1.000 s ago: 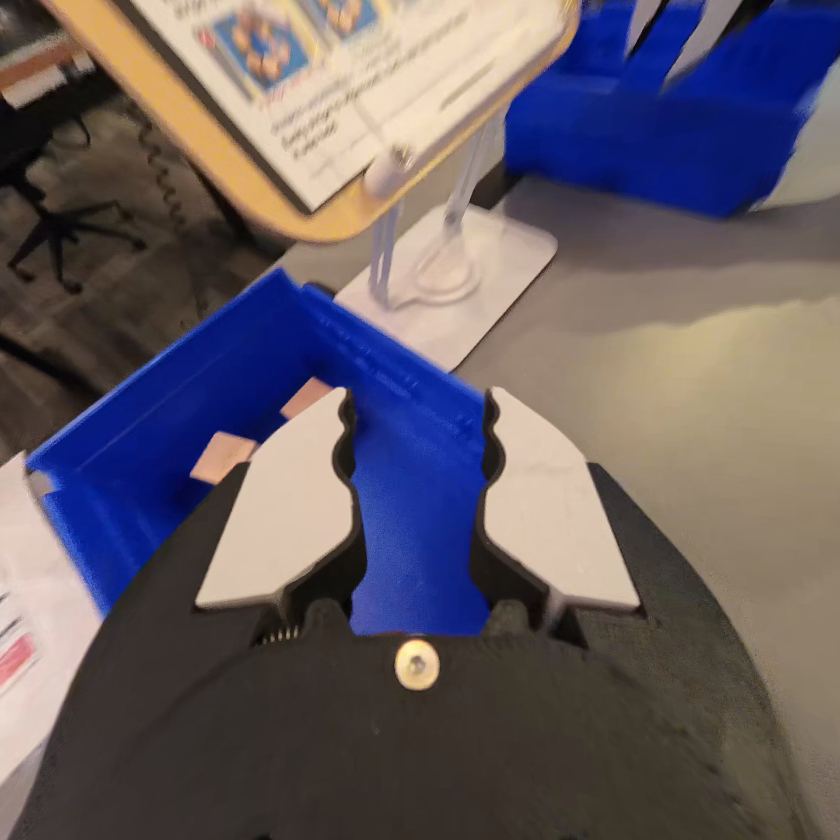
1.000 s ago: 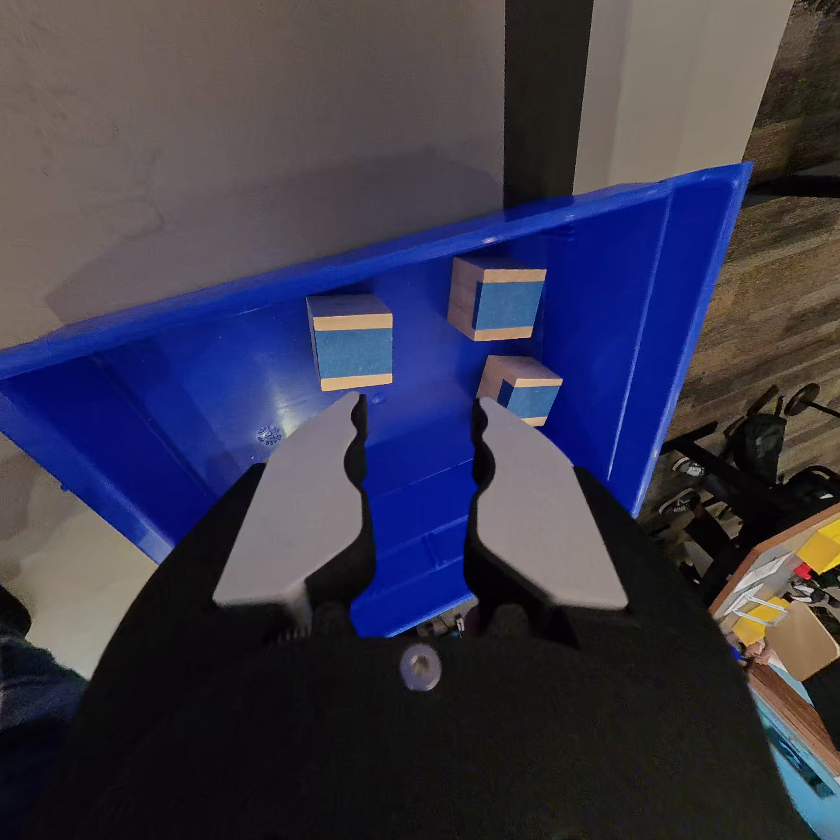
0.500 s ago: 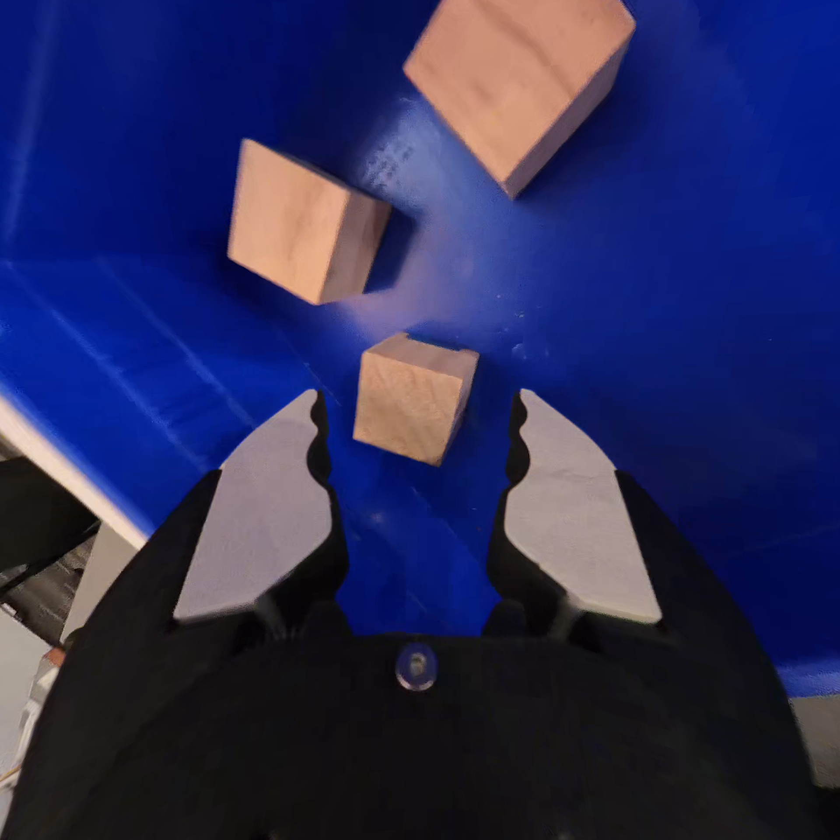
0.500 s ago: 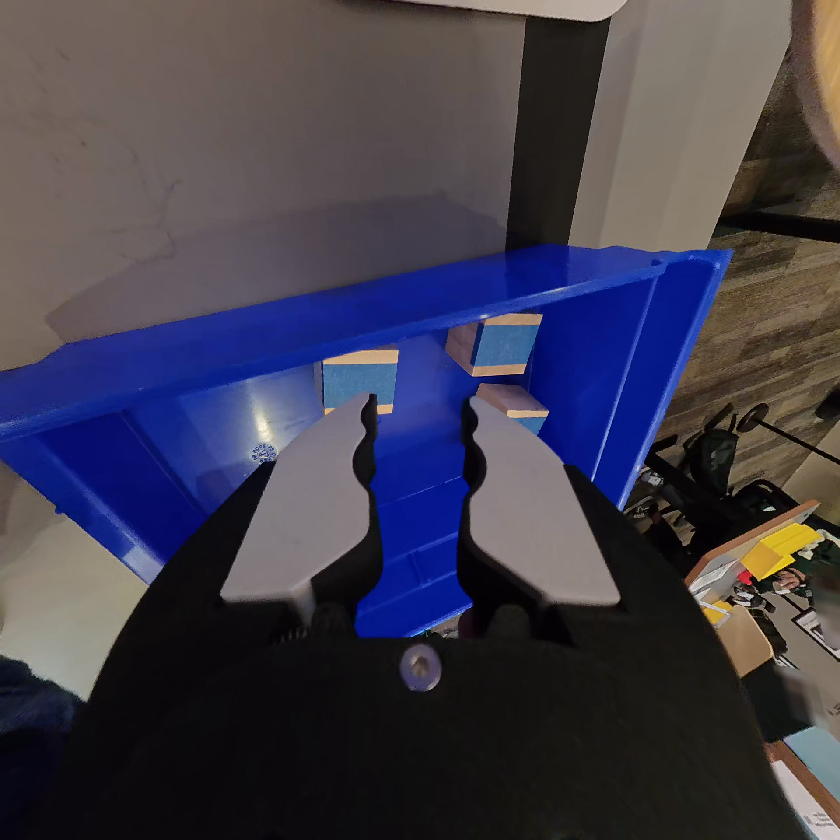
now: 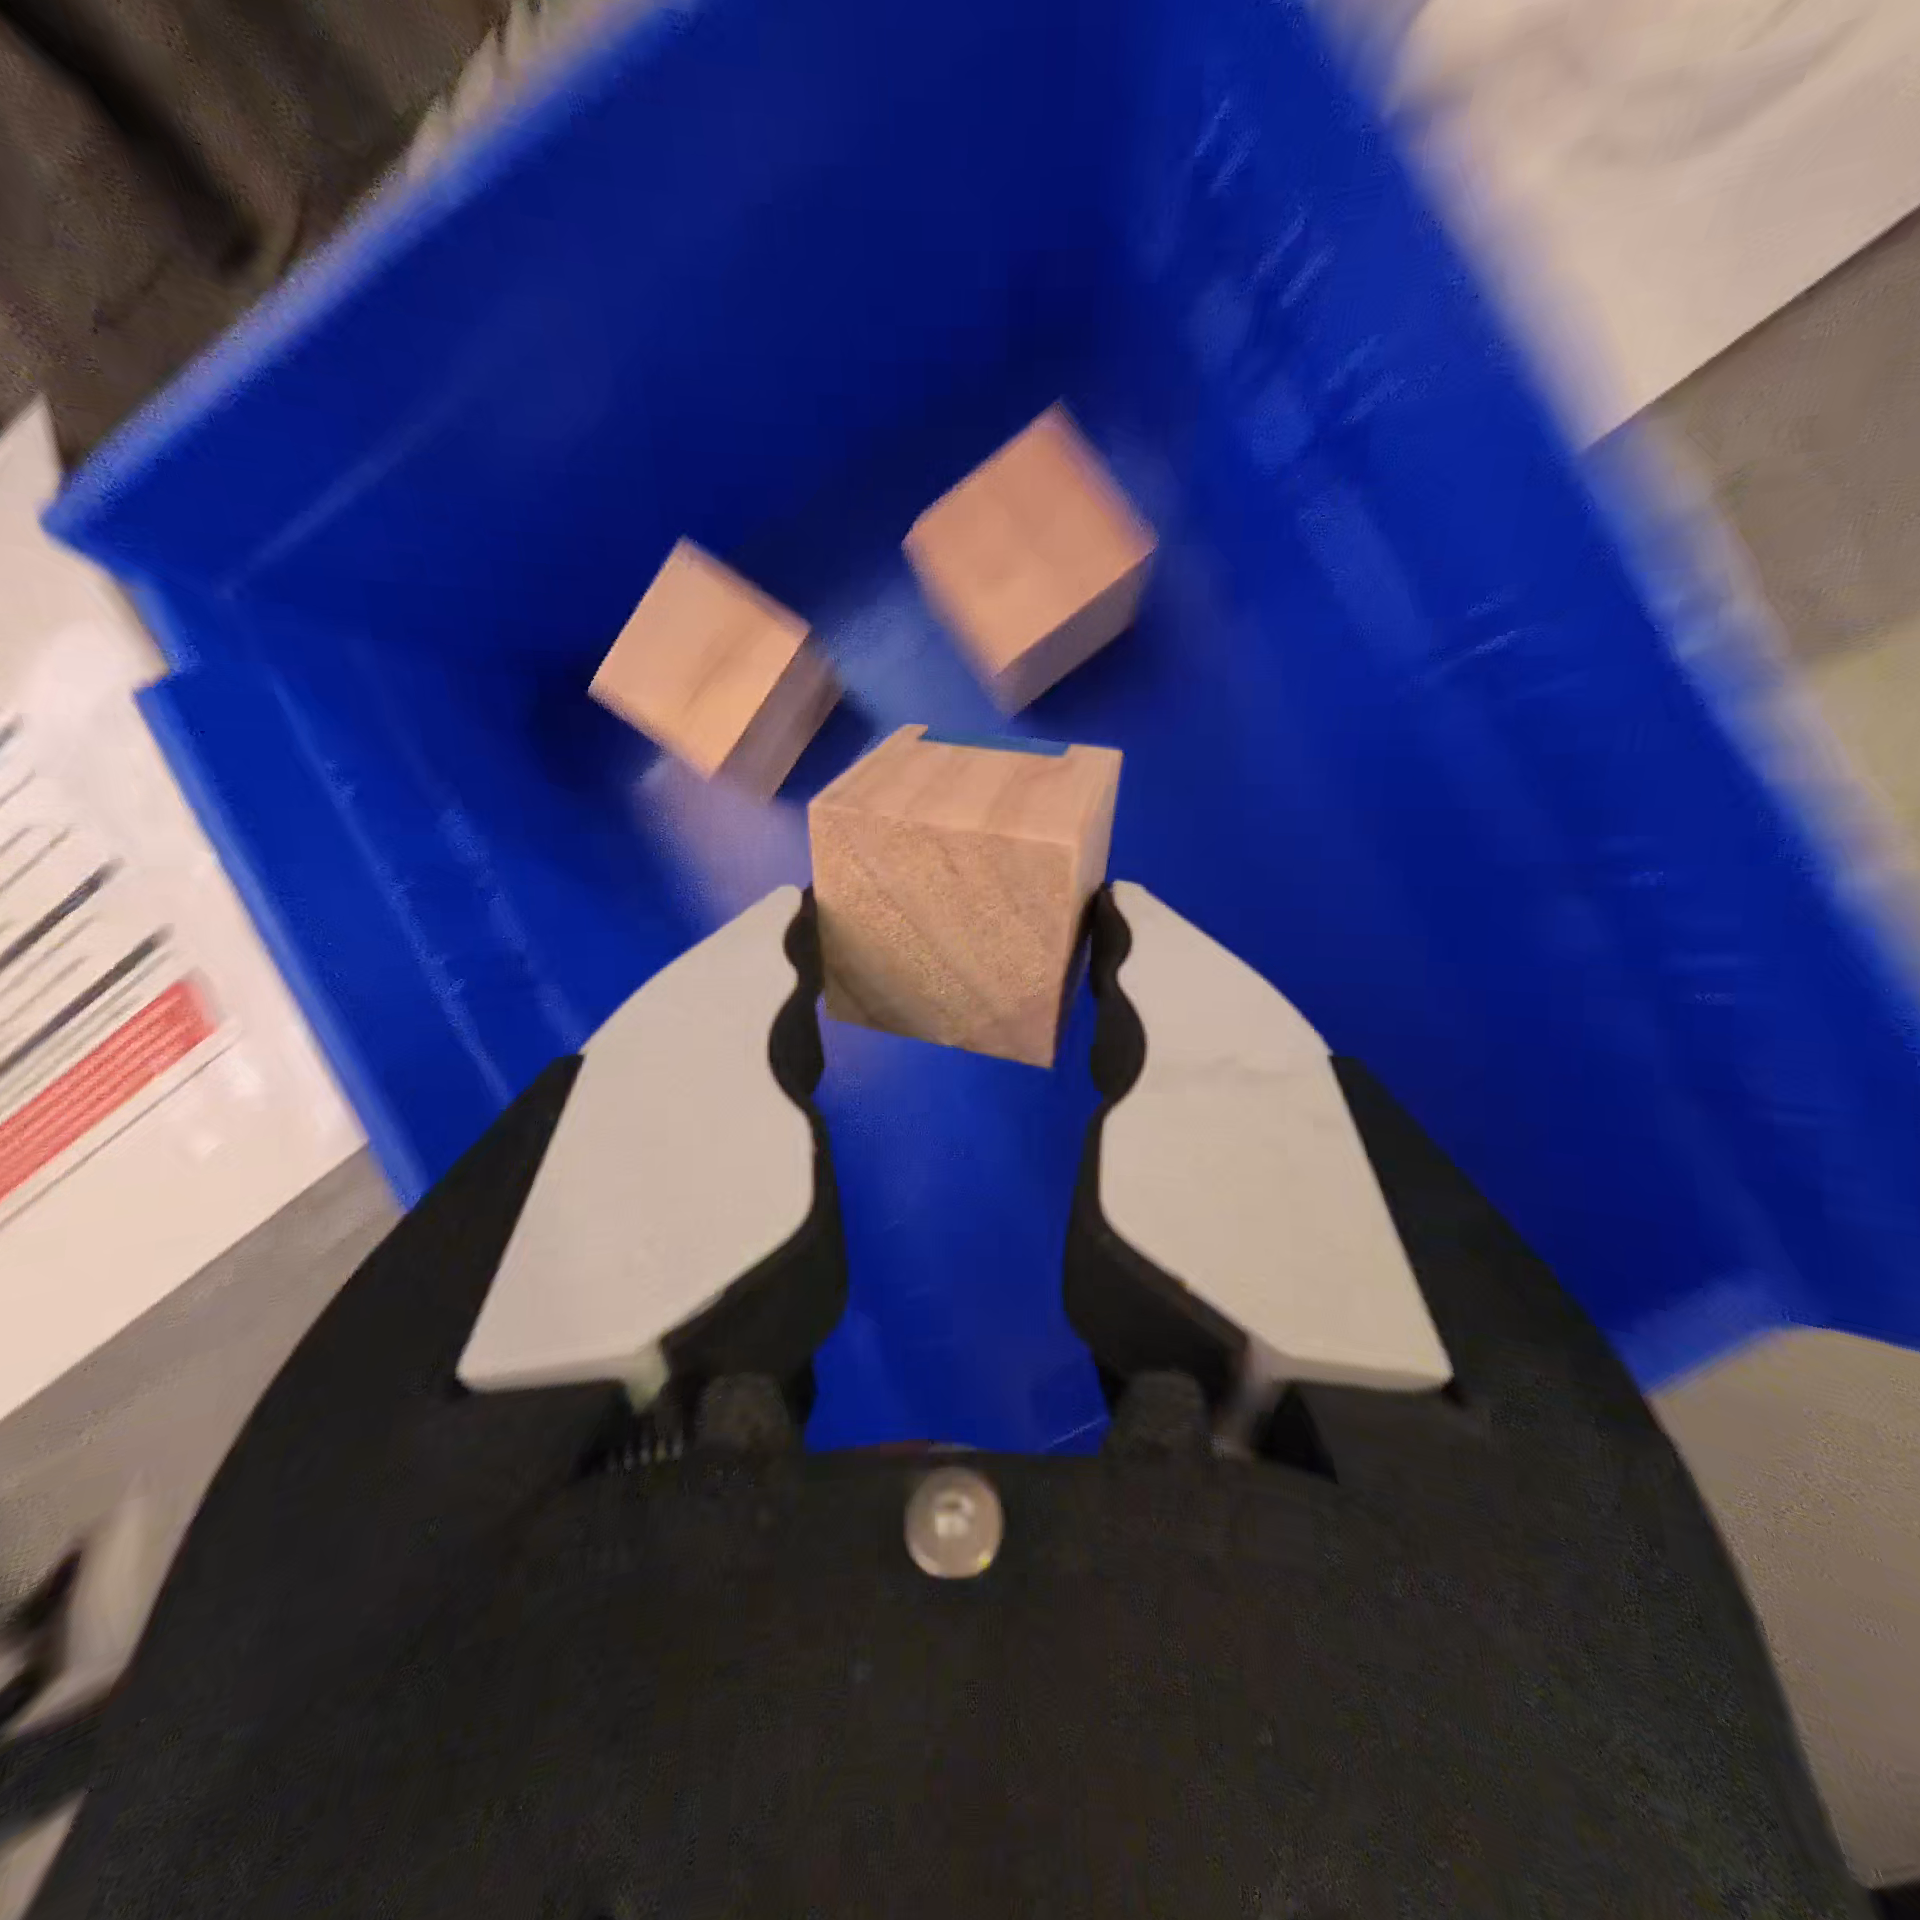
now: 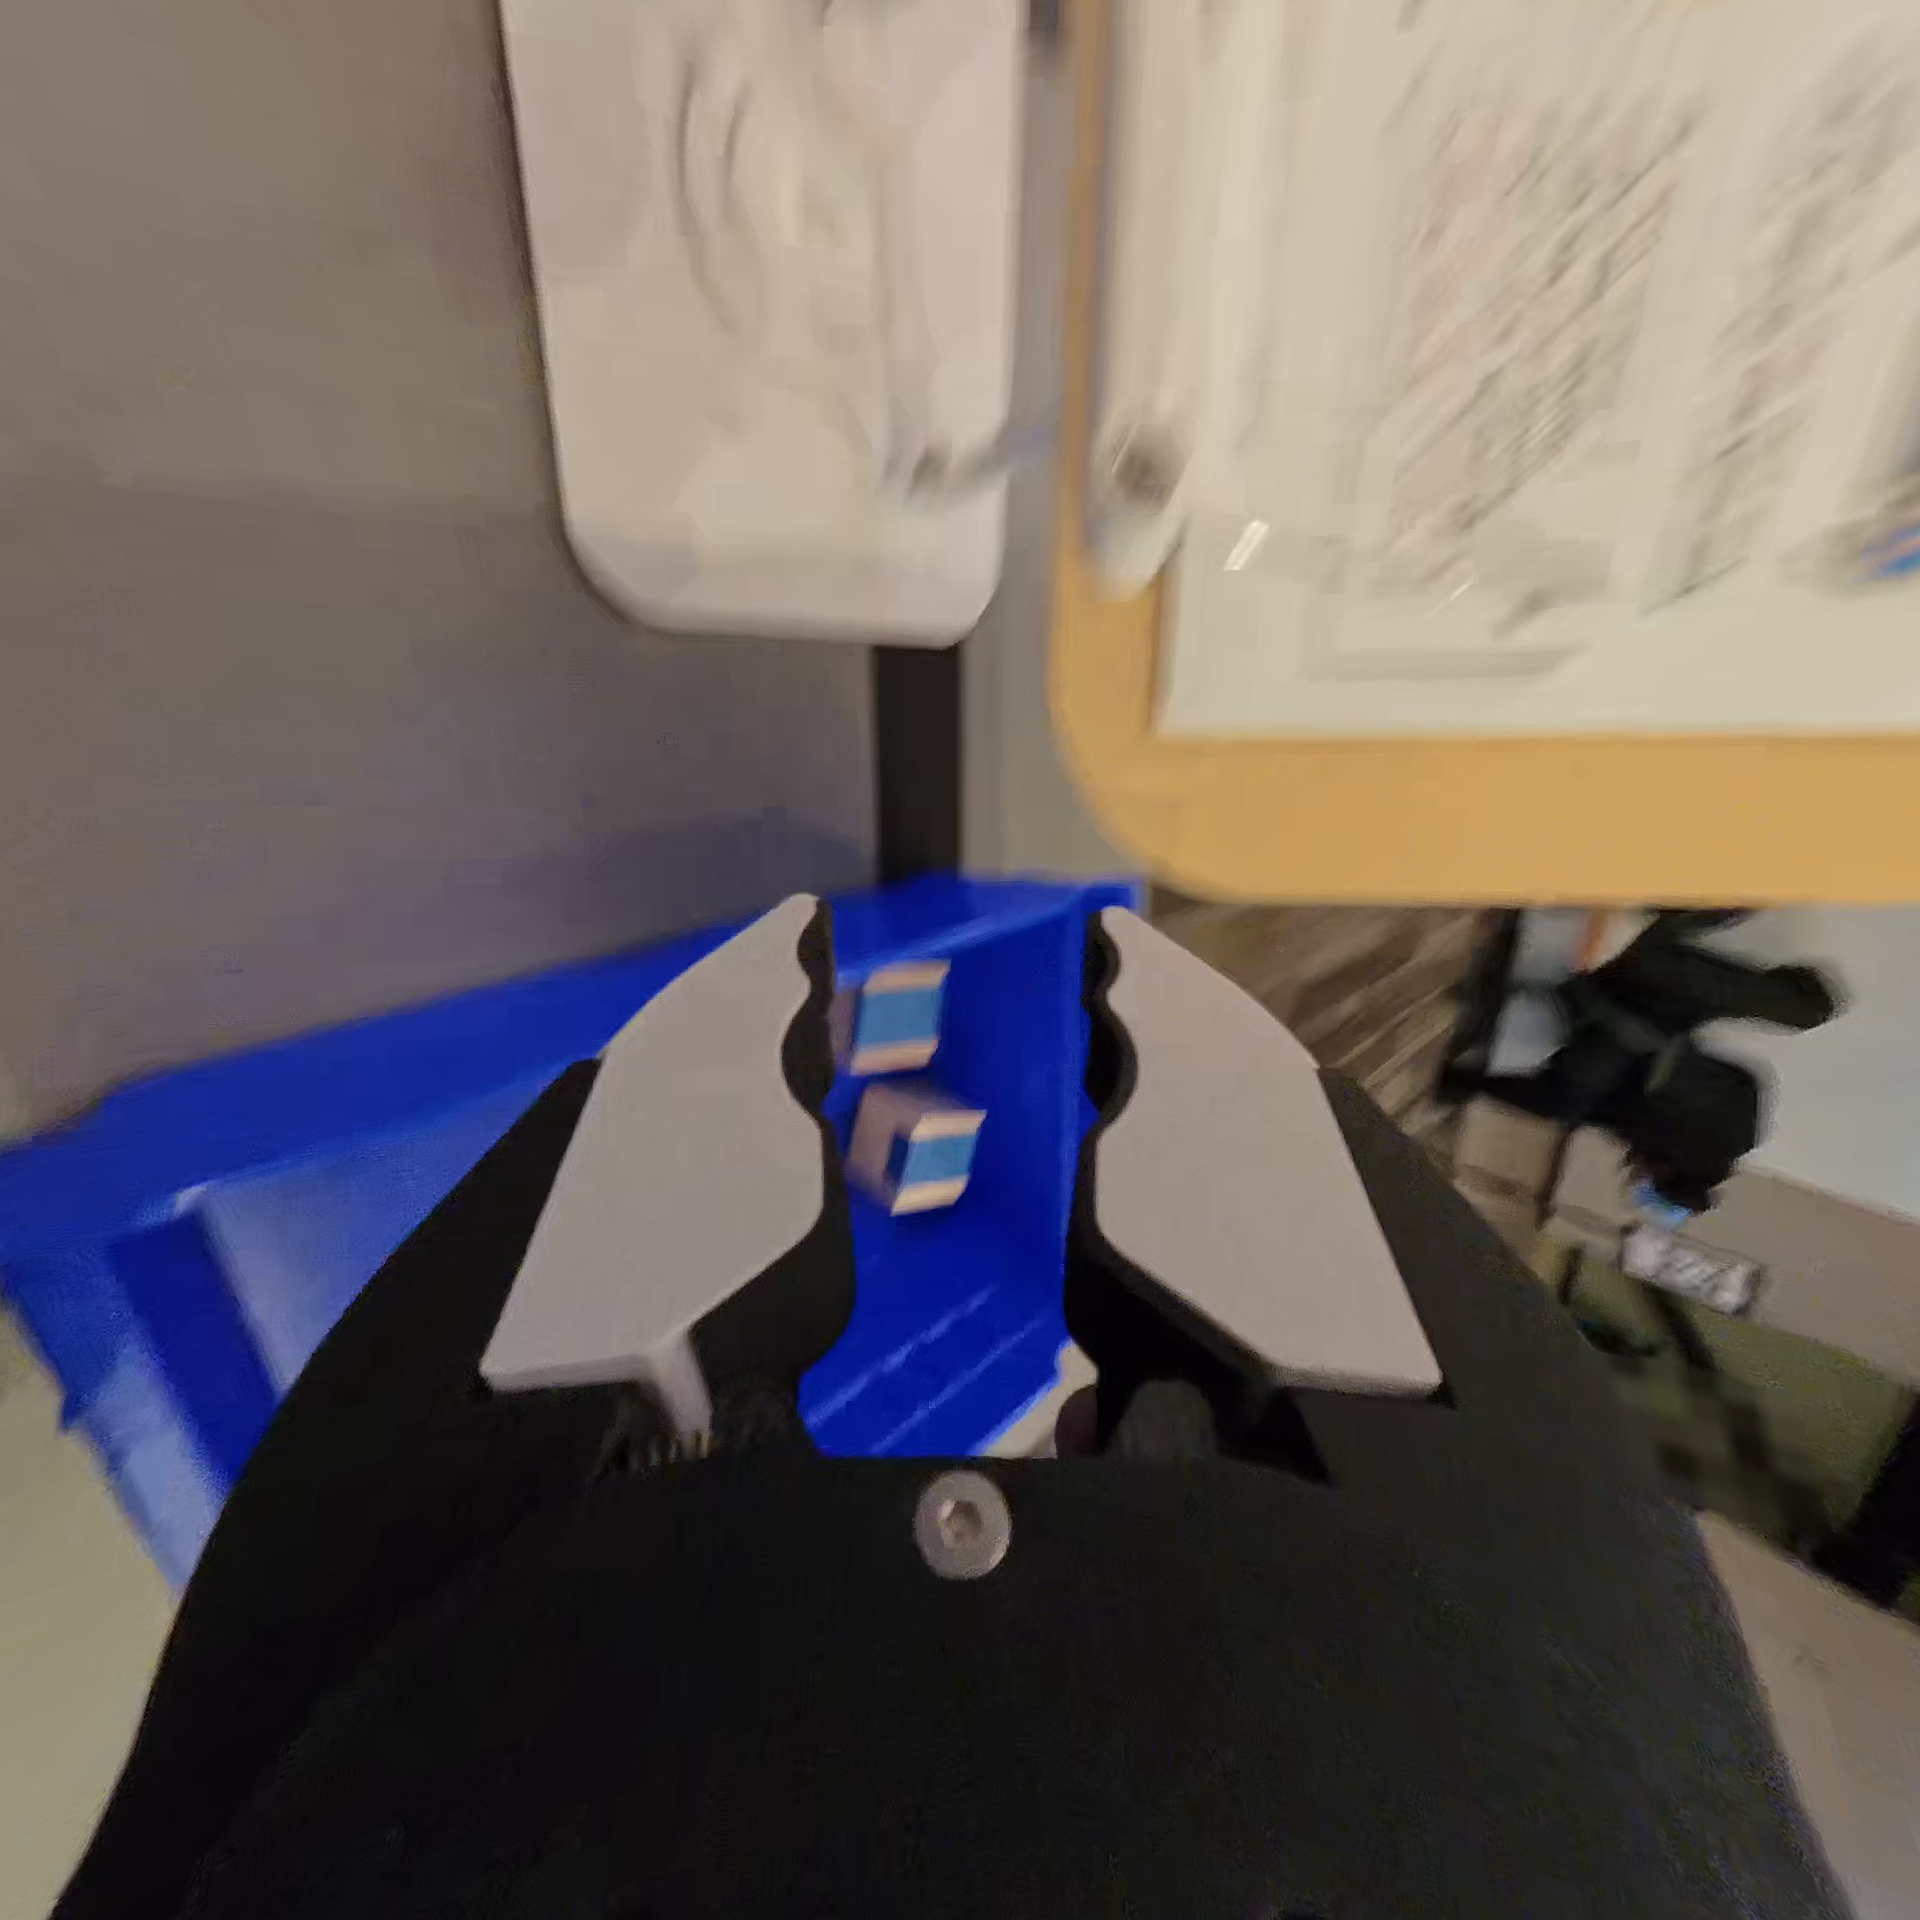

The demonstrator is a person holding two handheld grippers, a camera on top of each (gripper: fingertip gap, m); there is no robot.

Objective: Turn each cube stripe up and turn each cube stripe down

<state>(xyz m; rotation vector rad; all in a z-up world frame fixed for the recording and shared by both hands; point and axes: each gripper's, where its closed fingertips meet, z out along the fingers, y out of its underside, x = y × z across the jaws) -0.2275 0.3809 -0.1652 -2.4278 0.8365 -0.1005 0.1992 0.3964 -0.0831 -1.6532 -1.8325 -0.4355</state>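
Left gripper (image 5: 951,914) clamped on cube (image 5: 961,899), pads pressing both sides, above bin (image 5: 1455,831). Right gripper (image 6: 956,925) open, bare.

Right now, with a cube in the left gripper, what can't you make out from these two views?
- Held cube: stripe face turned away, only its edge shows, left wrist view.
- Two cubes behind: blurred, stripes unseen.
- Right blue bin: right gripper fingers cover part of the floor; any third cube hidden.
- Clipboard: motion-blurred.

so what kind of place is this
Probably an office or lab workbench set up for a sorting exercise: blue plastic bins holding wooden cubes on a grey tabletop, a clipboard with an instruction sheet propped nearby.
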